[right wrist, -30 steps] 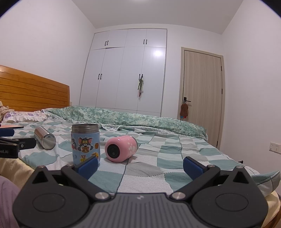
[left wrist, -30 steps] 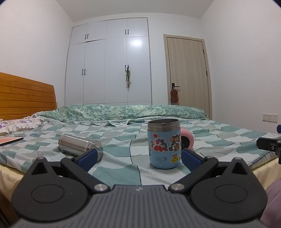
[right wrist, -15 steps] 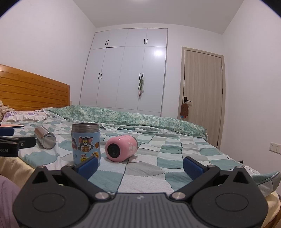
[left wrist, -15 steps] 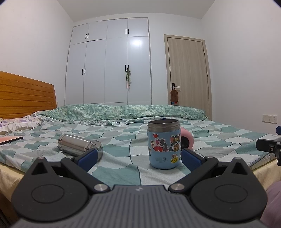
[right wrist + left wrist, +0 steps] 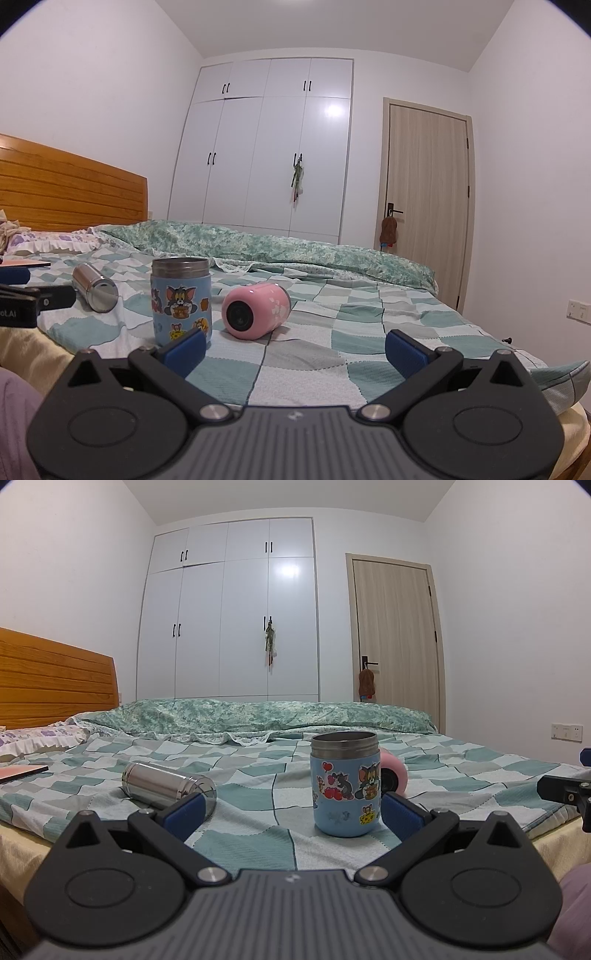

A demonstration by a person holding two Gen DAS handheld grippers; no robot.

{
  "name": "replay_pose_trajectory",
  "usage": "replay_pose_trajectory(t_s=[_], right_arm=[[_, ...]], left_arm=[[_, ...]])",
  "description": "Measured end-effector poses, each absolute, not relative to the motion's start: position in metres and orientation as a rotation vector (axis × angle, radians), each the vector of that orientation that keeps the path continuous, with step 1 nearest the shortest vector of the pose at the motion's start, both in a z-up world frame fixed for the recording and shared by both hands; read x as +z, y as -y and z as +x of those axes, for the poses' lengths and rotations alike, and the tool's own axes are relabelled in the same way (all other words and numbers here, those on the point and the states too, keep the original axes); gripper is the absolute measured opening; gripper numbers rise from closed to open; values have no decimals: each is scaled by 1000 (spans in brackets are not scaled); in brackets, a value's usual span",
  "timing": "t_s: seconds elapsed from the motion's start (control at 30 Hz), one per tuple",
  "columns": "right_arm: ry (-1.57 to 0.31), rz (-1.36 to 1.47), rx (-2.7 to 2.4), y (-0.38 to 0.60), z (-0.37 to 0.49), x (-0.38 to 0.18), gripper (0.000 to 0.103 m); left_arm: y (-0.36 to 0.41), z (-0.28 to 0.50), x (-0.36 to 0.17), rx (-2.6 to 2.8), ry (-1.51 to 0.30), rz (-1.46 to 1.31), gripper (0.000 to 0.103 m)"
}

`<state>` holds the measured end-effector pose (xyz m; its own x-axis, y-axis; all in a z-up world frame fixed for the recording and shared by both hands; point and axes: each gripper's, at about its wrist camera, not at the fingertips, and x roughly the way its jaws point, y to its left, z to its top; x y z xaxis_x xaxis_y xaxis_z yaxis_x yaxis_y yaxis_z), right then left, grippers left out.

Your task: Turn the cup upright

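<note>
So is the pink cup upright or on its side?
On its side. The pink cup lies on the bedspread with its round end facing the camera, beside the standing blue cup.

Left gripper [image 5: 291, 814] level, low, jaws spread wide, holding nothing. Right gripper [image 5: 295, 349] same: level, jaws wide, nothing gripped. Both side by side at near edge, pointing far.

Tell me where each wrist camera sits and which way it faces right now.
Left wrist: low at the bed edge, facing the wardrobe; open left gripper frames the blue cup.
Right wrist: further right, same heading; open right gripper before the pink cup.
Shared: both cups, steel cup, door; each sees the other gripper.
</note>
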<state>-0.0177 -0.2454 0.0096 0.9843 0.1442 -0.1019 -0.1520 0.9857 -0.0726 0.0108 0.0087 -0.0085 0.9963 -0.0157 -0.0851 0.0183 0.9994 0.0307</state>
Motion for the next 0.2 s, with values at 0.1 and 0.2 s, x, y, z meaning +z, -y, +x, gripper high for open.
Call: replay_pose_trajectory(t_s=[0.1, 0.2], right_arm=[[-97, -80, 149, 245, -18, 9, 103], [-97, -81, 149, 245, -18, 9, 103]], left_arm=[[-9, 11, -9, -18, -83, 29, 103], [-9, 11, -9, -21, -78, 30, 103]])
